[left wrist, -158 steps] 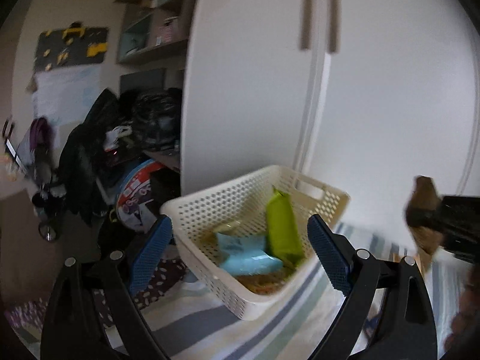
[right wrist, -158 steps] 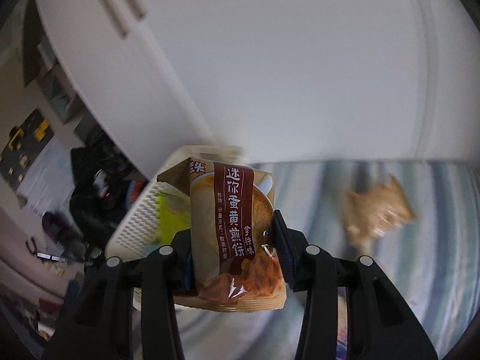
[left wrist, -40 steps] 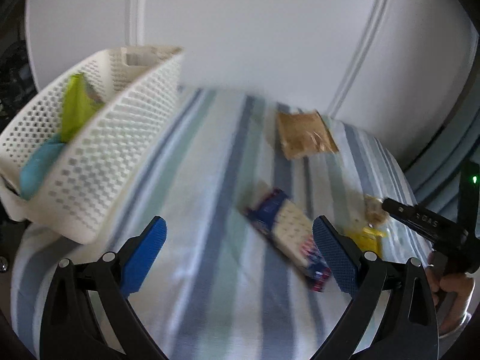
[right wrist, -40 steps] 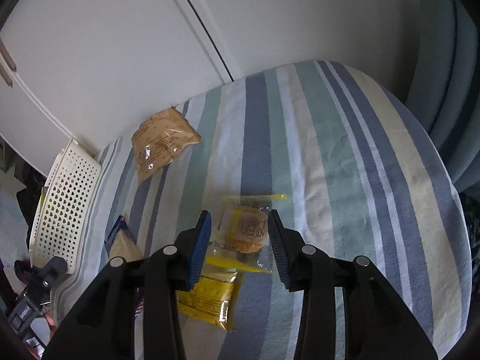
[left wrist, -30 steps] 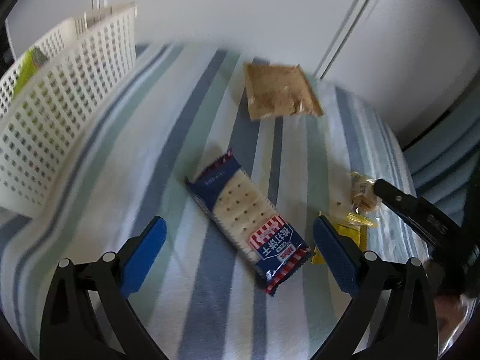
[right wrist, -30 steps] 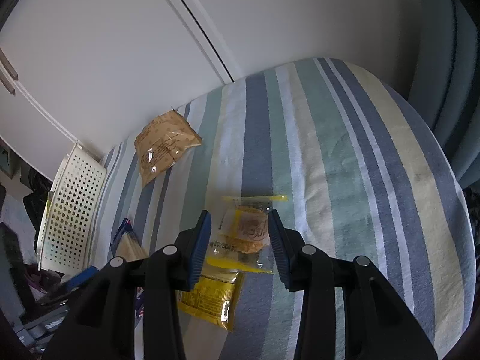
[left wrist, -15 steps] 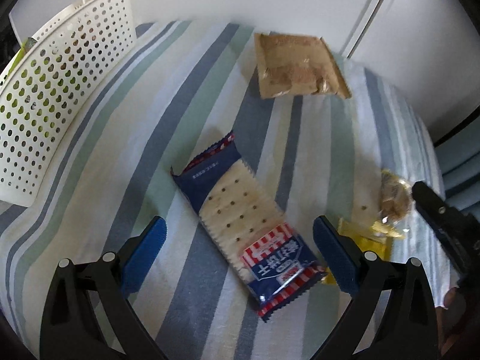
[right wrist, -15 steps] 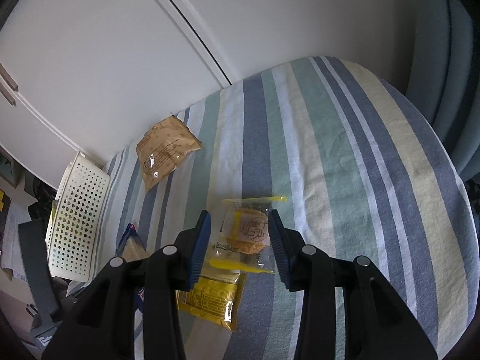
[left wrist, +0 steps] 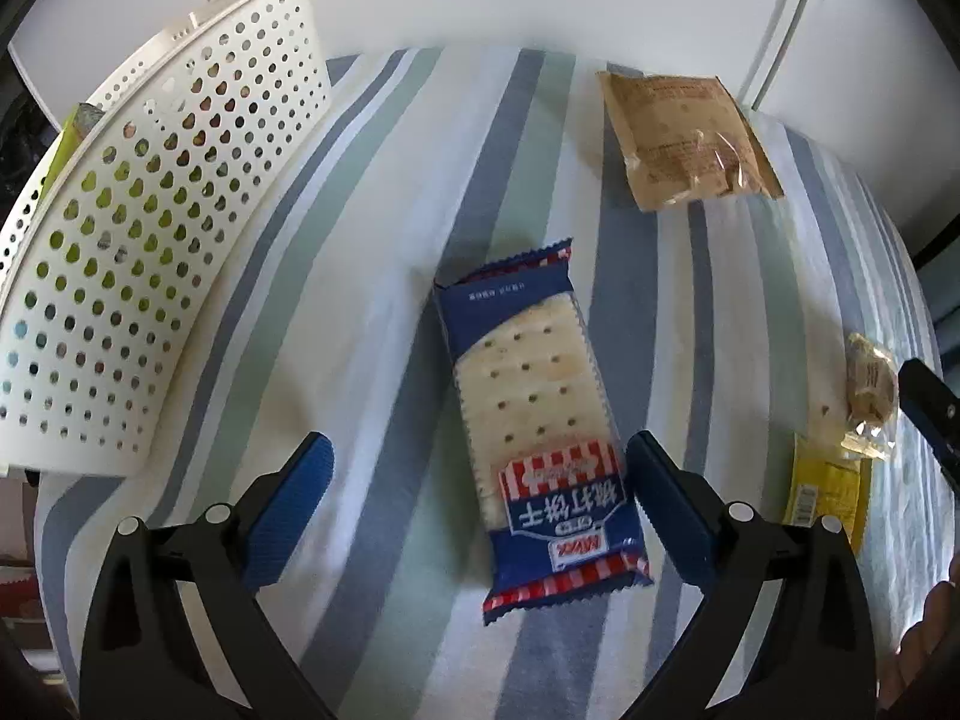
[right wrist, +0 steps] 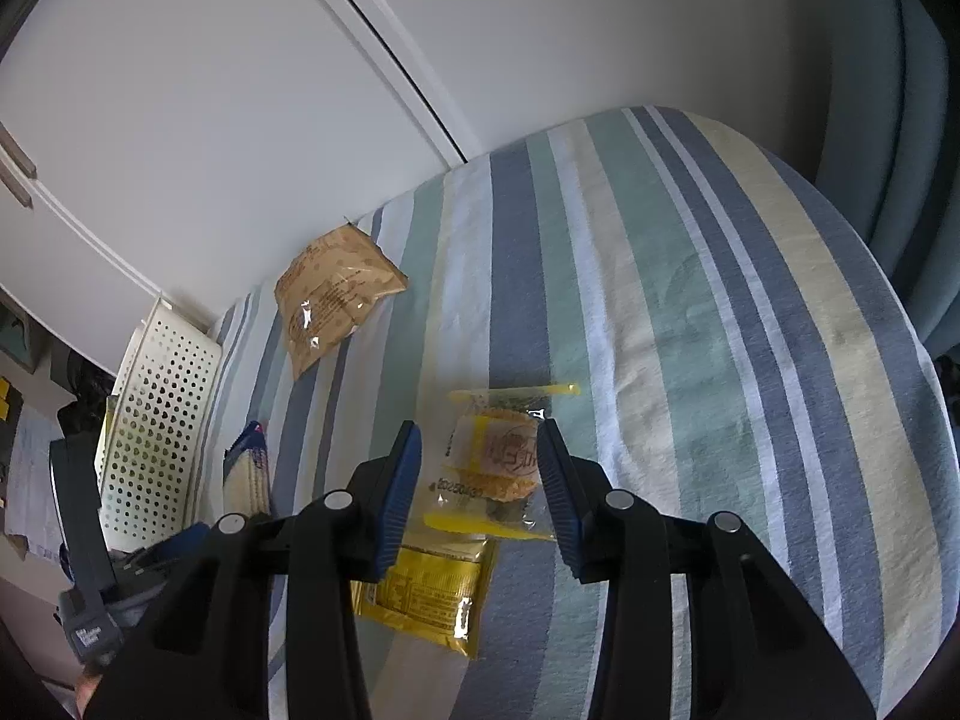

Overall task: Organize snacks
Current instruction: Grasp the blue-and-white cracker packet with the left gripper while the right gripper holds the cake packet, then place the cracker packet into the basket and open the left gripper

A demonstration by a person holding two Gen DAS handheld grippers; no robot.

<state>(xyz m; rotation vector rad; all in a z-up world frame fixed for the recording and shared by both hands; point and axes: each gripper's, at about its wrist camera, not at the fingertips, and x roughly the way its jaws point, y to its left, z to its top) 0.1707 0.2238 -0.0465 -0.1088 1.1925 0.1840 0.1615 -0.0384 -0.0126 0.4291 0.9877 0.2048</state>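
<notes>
A blue cracker packet (left wrist: pixel 540 420) lies on the striped cloth, its near end between the fingers of my open left gripper (left wrist: pixel 480 492). The same cracker packet (right wrist: pixel 247 474) shows edge-on in the right wrist view. My right gripper (right wrist: pixel 477 480) stands open around a clear cookie packet (right wrist: pixel 495 462), which overlaps a yellow packet (right wrist: pixel 429 594). A brown packet (left wrist: pixel 684 138) lies at the far side of the cloth, and this brown packet (right wrist: pixel 330 294) also appears in the right view. The white perforated basket (left wrist: pixel 138 252) stands at the left and holds a green packet.
White cupboard doors (right wrist: pixel 210 120) rise behind the striped surface (right wrist: pixel 690 330). A grey-blue cushion (right wrist: pixel 900 120) borders it on the right. The cookie packet (left wrist: pixel 867 387) and yellow packet (left wrist: pixel 828 492) lie at the right edge in the left view, beside a dark fingertip (left wrist: pixel 927 408).
My left gripper has swung away from the basket and come down over the blue cracker packet. The right gripper, which earlier held a brown snack bag, stays open around the cookie packet.
</notes>
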